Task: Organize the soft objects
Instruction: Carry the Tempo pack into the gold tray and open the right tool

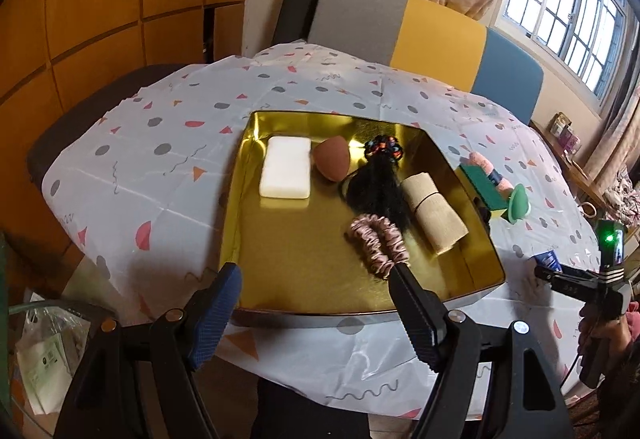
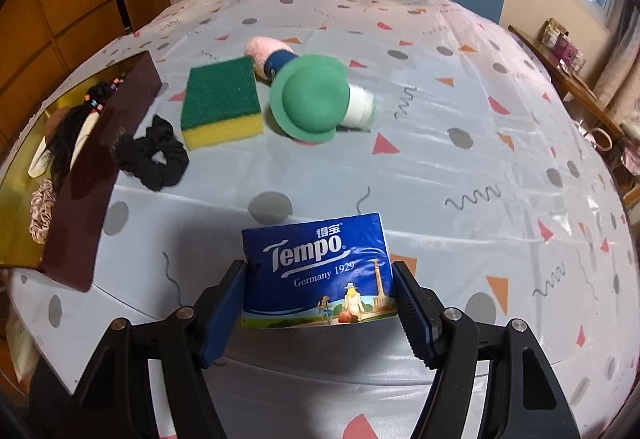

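Note:
A gold-lined box on the table holds a white sponge, a brown makeup sponge, a black hair piece, a beige cloth roll and a pink scrunchie. My left gripper is open and empty above the box's near edge. My right gripper is shut on a blue Tempo tissue pack, just above the table. Ahead lie a black scrunchie, a green-yellow sponge, a green puff with a white roll and a pink fuzzy thing.
The box's dark outer wall stands left of the right gripper. A patterned cloth covers the table. A grey, yellow and blue chair back stands behind it. The right gripper's handle shows at the left wrist view's right edge.

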Demonstrator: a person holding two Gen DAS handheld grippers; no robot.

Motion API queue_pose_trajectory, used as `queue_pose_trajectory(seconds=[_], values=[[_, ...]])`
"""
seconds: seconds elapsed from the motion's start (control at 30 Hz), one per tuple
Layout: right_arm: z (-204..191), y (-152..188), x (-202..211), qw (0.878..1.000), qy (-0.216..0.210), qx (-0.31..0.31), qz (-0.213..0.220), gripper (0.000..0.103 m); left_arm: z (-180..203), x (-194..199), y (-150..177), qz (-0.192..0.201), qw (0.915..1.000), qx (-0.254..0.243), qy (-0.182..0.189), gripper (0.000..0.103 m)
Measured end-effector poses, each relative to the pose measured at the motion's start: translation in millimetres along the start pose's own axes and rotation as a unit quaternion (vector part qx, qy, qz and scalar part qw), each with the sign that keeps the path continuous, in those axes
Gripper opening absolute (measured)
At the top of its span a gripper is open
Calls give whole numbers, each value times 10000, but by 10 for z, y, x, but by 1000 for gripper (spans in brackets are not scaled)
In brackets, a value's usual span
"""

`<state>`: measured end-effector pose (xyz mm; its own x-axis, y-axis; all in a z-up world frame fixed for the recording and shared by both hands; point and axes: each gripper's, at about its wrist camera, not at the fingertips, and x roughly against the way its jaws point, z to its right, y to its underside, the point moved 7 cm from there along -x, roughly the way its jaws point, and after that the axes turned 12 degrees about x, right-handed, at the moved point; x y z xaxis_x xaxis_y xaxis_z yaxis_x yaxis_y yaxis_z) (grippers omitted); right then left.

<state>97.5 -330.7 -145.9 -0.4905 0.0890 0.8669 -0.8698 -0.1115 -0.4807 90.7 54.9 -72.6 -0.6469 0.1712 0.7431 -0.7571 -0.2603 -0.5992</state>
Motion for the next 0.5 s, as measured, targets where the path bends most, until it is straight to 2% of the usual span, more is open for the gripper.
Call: queue_pose_trajectory(seconds=[0.13,0.37,0.5], values=[[-32,-82,64,10000,-1,2,66,71,-64,-24,14,-37,10000,69,-36,77],[-187,-405,393,9982,-57,131,575,71,-151,-59,4,-54,9998,143,-102,77],[-437,-655,603,9943,-513,214,908,71,-252,-53,-27,4,9994,281,-208,77]])
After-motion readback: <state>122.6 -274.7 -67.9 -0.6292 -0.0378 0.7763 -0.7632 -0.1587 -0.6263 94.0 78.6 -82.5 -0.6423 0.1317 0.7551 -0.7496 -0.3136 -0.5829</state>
